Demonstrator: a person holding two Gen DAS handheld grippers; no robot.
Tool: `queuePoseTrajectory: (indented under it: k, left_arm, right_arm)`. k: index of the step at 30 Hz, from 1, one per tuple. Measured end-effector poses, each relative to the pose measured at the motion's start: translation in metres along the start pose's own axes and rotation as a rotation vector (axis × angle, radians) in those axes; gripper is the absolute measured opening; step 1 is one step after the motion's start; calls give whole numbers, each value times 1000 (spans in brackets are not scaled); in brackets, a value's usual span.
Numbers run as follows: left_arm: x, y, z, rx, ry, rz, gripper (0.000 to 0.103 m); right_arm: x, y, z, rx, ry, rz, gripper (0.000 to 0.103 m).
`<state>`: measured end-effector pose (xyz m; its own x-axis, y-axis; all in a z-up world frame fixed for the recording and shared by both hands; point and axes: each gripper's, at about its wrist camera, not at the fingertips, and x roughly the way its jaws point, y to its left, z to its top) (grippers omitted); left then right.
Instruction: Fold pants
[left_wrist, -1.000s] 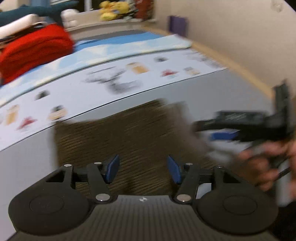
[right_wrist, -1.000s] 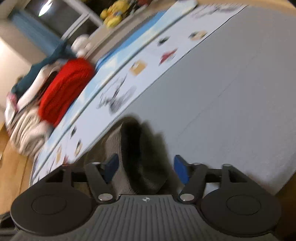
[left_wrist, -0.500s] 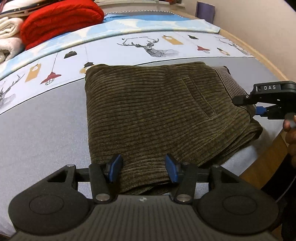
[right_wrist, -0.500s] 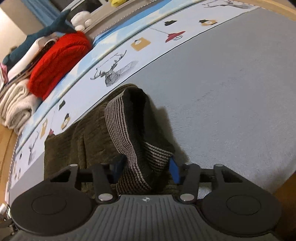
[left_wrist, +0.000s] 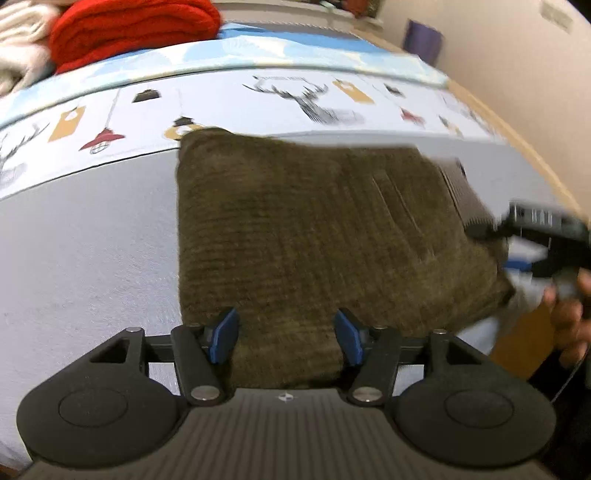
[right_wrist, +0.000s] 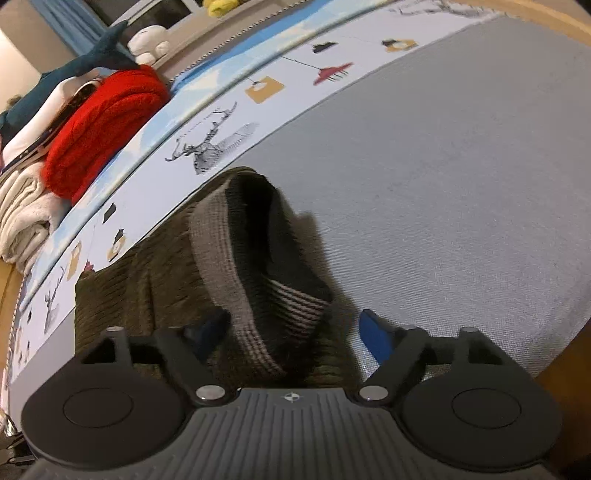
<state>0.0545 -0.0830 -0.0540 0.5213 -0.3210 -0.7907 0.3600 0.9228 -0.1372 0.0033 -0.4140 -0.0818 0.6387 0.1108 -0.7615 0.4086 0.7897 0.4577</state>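
Olive corduroy pants (left_wrist: 314, 236) lie folded into a rectangle on the grey bed sheet (left_wrist: 81, 236). My left gripper (left_wrist: 284, 336) is open, its blue pads either side of the near edge of the fold. My right gripper (right_wrist: 291, 332) is open around the striped waistband (right_wrist: 229, 295) at the pants' right end (right_wrist: 122, 295). It also shows in the left wrist view (left_wrist: 543, 236), blurred, at the pants' right corner with the hand behind it.
A red folded blanket (left_wrist: 133, 29) and pale folded cloth (right_wrist: 22, 221) are stacked at the far side of the bed. A printed deer-and-lantern sheet (left_wrist: 280, 99) runs behind the pants. The wooden bed edge (left_wrist: 524, 332) is close on the right.
The right gripper's jaws have widened around the waistband. The left gripper has stayed open at the near edge and shifted slightly. Both views are blurred by motion now.
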Motion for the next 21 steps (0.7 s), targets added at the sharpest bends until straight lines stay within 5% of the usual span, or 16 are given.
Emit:
queuePoseTrajectory:
  k: [3, 8, 11, 14, 19, 21]
  left_arm:
    - [5, 25, 17, -115, -28, -7, 80]
    - [49, 78, 38, -379, 26, -16, 80]
    - [76, 96, 37, -511, 69, -124, 81]
    - [84, 92, 43, -472, 39, -171, 80]
    - [77, 78, 50, -355, 6, -139, 39]
    - [62, 65, 54, -263, -34, -115, 35]
  right_arm:
    - [10, -5, 2, 26, 36, 37, 90]
    - [18, 2, 2, -17, 50, 62, 92]
    - [21, 5, 1, -24, 66, 89, 87]
    - [23, 10, 1, -39, 62, 87, 82]
    - [13, 23, -1, -85, -11, 76, 58]
    - [5, 30, -2, -103, -50, 84, 52]
